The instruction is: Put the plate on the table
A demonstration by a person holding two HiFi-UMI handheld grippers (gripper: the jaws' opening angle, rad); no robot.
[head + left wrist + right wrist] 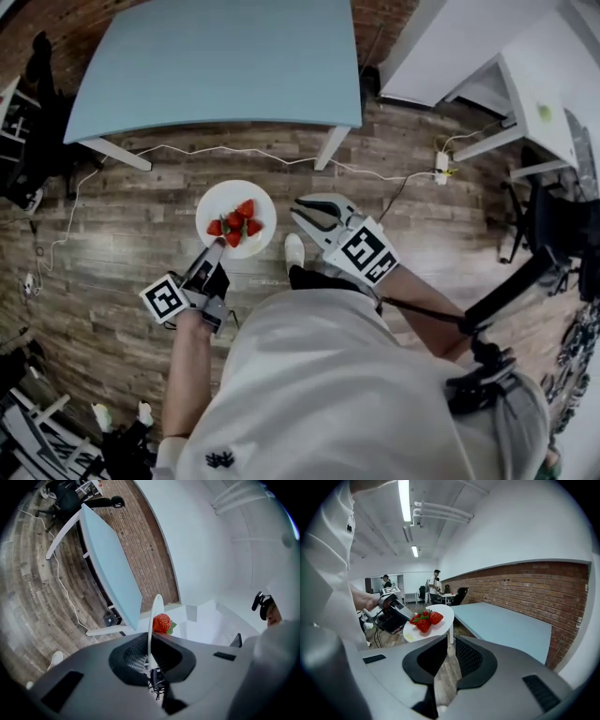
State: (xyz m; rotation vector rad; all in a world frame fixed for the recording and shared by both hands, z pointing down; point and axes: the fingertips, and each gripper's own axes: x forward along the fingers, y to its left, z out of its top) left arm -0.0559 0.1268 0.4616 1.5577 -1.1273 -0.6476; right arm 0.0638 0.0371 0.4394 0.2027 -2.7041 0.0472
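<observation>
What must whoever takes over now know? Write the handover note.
Left gripper: shut on the plate's near rim.
Right gripper: open, empty, beside the plate.
Plate: in the air over the floor, short of the table, with strawberries on it.
Done: plate gripped and held up.
Left to do: carry it over the table, probably best kept level, set it down, let go.

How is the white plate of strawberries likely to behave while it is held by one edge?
The plate looks rigid, so it should probably keep its shape. The left gripper pinches only its rim, so it may tend to tip. The strawberries lie loose and could roll off if it tilts.
</observation>
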